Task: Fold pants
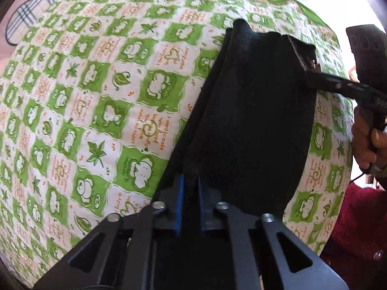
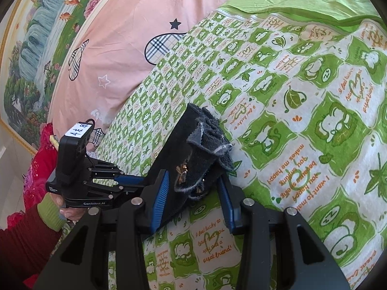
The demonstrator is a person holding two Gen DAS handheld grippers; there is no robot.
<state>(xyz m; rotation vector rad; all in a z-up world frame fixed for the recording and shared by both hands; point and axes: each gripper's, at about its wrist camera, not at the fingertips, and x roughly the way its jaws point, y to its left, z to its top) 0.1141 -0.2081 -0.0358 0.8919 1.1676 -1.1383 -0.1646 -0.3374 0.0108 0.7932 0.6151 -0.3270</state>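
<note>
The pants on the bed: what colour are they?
Black pants, clearest in the left wrist view.

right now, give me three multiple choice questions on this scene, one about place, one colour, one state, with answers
1. Where does the dark folded pair of pants lie?
A. on a green-and-white printed quilt
B. on a wooden floor
C. in a basket

2. What colour are the ribbed pads on the fingers of the right hand-held gripper?
A. red
B. blue
C. yellow

3. What is the state of the left hand-held gripper?
A. wide open above the cloth
B. shut on the pants' edge
C. holding a pillow

Answers:
1. A, the green-and-white printed quilt surrounds the pants on every side.
2. B, both pads in the right wrist view are blue.
3. B, its pads stand almost together in the left wrist view with the dark cloth's edge between them.
</note>
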